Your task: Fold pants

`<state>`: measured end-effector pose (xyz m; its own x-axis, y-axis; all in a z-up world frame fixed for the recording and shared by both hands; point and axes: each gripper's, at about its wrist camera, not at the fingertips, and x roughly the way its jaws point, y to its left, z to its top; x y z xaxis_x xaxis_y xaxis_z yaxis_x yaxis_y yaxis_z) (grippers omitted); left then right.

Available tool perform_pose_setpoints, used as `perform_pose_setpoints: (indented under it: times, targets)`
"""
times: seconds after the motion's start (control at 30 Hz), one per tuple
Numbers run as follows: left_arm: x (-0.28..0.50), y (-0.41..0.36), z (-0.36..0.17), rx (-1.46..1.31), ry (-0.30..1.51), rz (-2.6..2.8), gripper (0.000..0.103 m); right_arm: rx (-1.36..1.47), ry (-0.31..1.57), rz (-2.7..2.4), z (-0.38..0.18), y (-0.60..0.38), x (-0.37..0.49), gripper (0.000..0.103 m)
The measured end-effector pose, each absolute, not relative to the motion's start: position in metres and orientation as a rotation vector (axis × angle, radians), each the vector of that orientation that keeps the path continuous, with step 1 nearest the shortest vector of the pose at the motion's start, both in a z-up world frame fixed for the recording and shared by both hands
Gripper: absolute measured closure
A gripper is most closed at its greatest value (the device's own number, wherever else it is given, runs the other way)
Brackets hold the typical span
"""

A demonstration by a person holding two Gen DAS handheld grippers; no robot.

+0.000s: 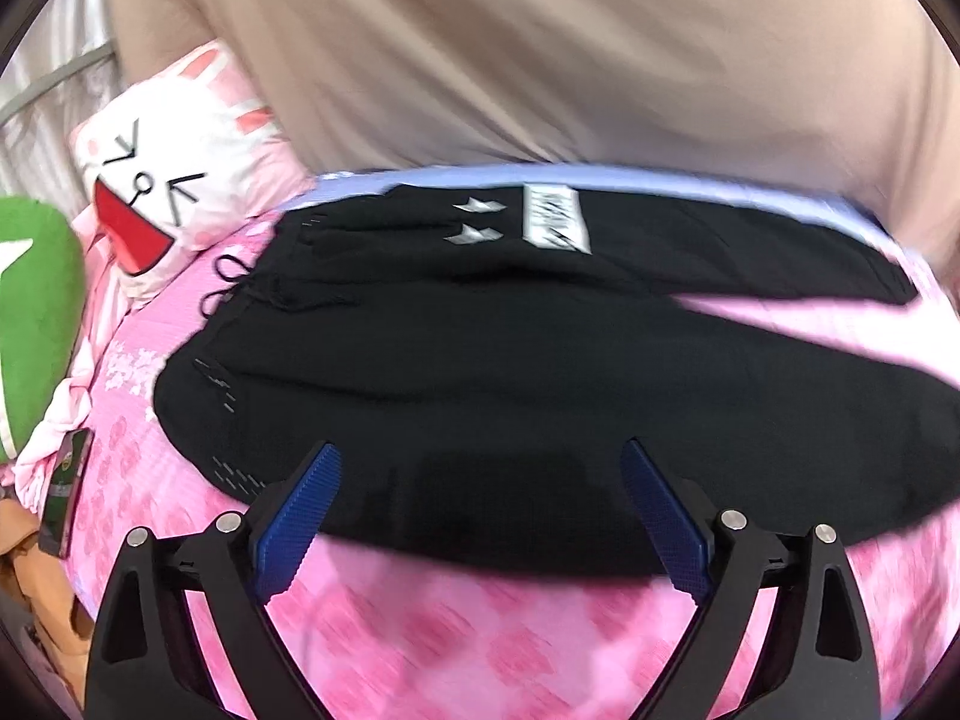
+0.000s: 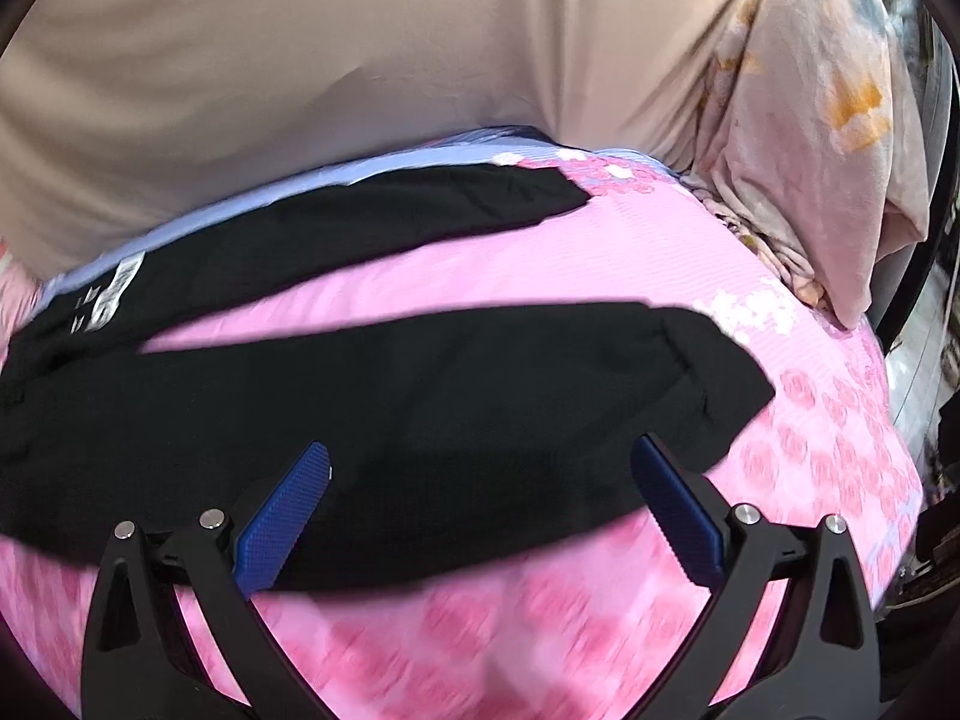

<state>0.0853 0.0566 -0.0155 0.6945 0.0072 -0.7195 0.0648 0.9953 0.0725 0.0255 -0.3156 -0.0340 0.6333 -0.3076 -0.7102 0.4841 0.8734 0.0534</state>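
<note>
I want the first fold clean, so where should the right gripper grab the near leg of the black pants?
Probably the cuff end of the near leg of the black fabric pants, approached from the near edge: it lies flat on the pink floral bedsheet, and the open right gripper already faces it.

A bed with a pink floral sheet fills the room's foreground. Behind it hangs a beige curtain. A bunny-face pillow and a green cushion sit at one end, pale floral bedding at the other.
</note>
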Motion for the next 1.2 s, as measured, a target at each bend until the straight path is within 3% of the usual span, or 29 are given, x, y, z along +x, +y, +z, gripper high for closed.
perform_pose_setpoints:
  times: [0.4, 0.73, 1.1, 1.17, 1.2]
  targets:
    - [0.261, 0.172, 0.024, -0.014, 0.759, 0.184, 0.014, 0.297, 0.836, -0.499, -0.039, -0.5, 0.175, 0.005]
    - [0.392, 0.201, -0.006, -0.006, 0.849, 0.255, 0.015, 0.4, 0.899, -0.427, -0.073, -0.541, 0.269, 0.005]
    - [0.475, 0.265, -0.067, -0.159, 1.019, 0.394, 0.015, 0.448, 0.828, -0.321, -0.09, -0.546, 0.281, 0.005]
    - [0.481, 0.272, -0.08, -0.188, 1.048, 0.403, 0.017, 0.404, 0.821, -0.292, -0.088, -0.537, 0.284, 0.014]
    - [0.482, 0.275, -0.086, -0.225, 1.052, 0.368, 0.026, 0.376, 0.821, -0.288, -0.087, -0.532, 0.285, 0.024]
